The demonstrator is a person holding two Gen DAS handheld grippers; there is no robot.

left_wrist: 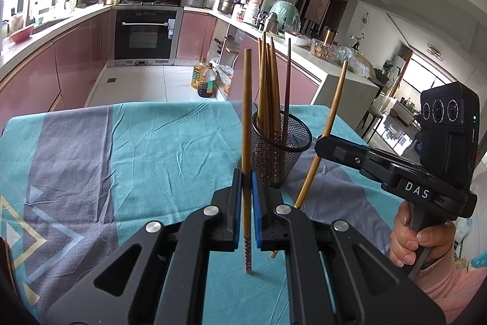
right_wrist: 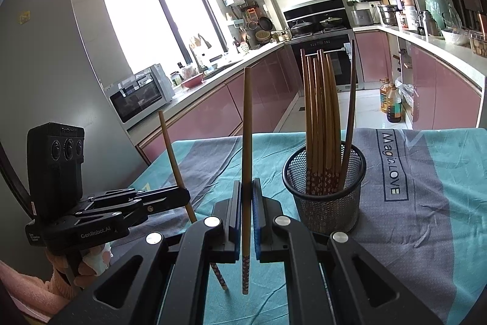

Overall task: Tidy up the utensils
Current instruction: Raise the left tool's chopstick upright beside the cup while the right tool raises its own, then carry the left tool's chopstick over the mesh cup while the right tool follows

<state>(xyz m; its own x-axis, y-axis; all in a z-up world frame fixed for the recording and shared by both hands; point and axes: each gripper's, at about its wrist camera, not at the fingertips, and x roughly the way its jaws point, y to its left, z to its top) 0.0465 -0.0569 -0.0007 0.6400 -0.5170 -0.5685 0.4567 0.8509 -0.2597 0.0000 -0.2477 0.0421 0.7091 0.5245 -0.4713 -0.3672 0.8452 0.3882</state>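
A black mesh cup (left_wrist: 281, 153) (right_wrist: 325, 188) stands on the table and holds several wooden chopsticks (left_wrist: 269, 90) (right_wrist: 321, 118) upright. My left gripper (left_wrist: 246, 181) is shut on one wooden chopstick (left_wrist: 247, 111), held upright just left of the cup. My right gripper (right_wrist: 246, 191) is shut on another chopstick (right_wrist: 247, 124), held upright left of the cup. In the left wrist view the right gripper (left_wrist: 319, 145) shows at the right with its chopstick (left_wrist: 333, 108) tilted. In the right wrist view the left gripper (right_wrist: 184, 195) shows at the left with its chopstick (right_wrist: 172, 148).
The table carries a teal and grey cloth (left_wrist: 121, 148) (right_wrist: 426, 203). Beyond its far edge lie the kitchen floor, pink cabinets (left_wrist: 76, 57), an oven (left_wrist: 146, 32) and oil bottles (left_wrist: 205, 78). A grey fridge (right_wrist: 45, 66) stands at the left.
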